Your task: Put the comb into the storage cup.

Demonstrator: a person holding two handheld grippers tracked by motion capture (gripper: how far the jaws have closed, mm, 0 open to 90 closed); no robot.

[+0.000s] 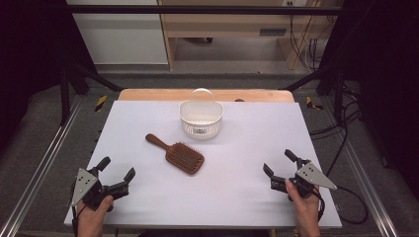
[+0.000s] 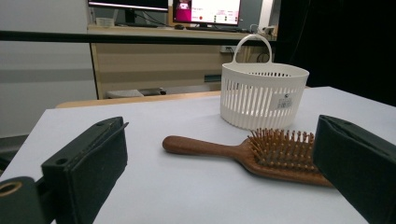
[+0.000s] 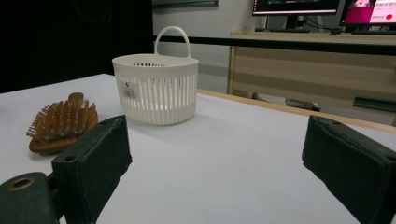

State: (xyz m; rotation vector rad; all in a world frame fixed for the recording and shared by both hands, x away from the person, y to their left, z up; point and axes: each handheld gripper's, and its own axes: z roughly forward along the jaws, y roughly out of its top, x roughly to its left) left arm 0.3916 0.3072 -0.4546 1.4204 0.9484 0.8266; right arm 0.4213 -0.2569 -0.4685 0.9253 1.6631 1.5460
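Observation:
A brown wooden hairbrush lies bristles up in the middle of the white table, its handle pointing back left. Behind it stands a white slatted basket with an upright handle. My left gripper rests near the front left corner, jaws wide open with nothing between them. My right gripper sits near the front right, also open and empty. The left gripper view looks across at the hairbrush and basket. From the right gripper view the basket stands ahead and the hairbrush lies left.
A wooden strip borders the table's far edge. Metal rails run along both sides. Wooden furniture and cables lie beyond the table. A wide bare stretch of tabletop separates the two grippers.

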